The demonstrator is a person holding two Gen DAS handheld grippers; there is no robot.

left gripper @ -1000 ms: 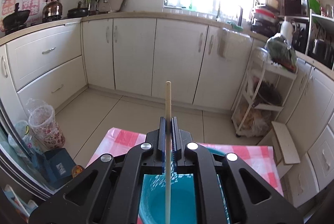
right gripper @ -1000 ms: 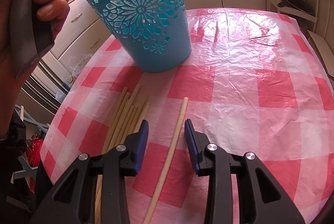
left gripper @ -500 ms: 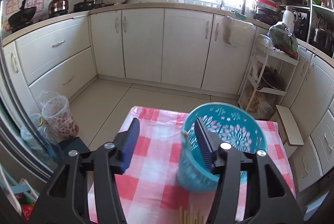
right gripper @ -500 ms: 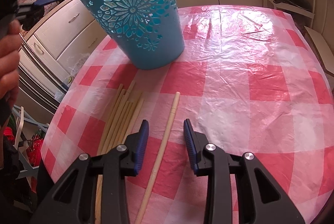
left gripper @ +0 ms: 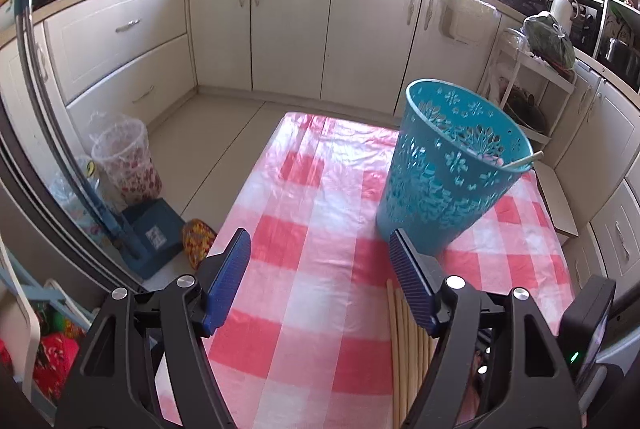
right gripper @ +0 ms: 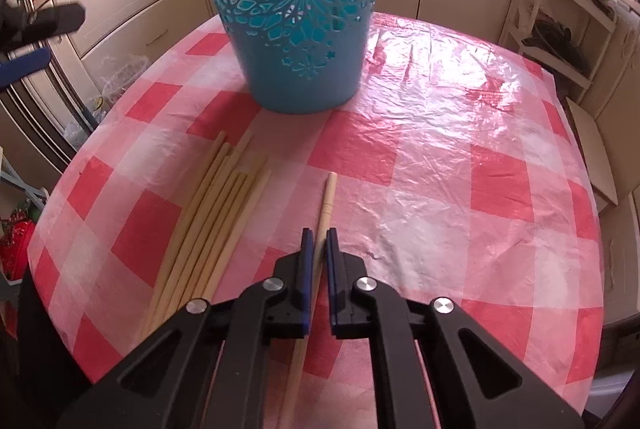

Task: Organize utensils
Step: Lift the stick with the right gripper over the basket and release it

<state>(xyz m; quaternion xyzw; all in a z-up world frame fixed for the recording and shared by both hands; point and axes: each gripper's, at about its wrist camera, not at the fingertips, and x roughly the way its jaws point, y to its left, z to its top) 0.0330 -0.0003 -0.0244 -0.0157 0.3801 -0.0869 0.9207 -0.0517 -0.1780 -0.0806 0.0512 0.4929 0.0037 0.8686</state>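
Note:
A teal cut-out basket stands on the red-and-white checked table, with one chopstick tip poking over its rim. My left gripper hangs above the table to the basket's near left, jaws still opening with nothing between them. Several pale wooden chopsticks lie side by side on the cloth. My right gripper is shut on a single chopstick lying just right of that bundle.
Cream kitchen cabinets ring the room. A white wire rack stands past the table's far right. A plastic-lined bin and a blue box sit on the floor at left. The table's left edge runs close to my left gripper.
The left gripper let go of its chopstick over the basket, opened wide and drew back and down to the left. The right gripper closed on the single chopstick.

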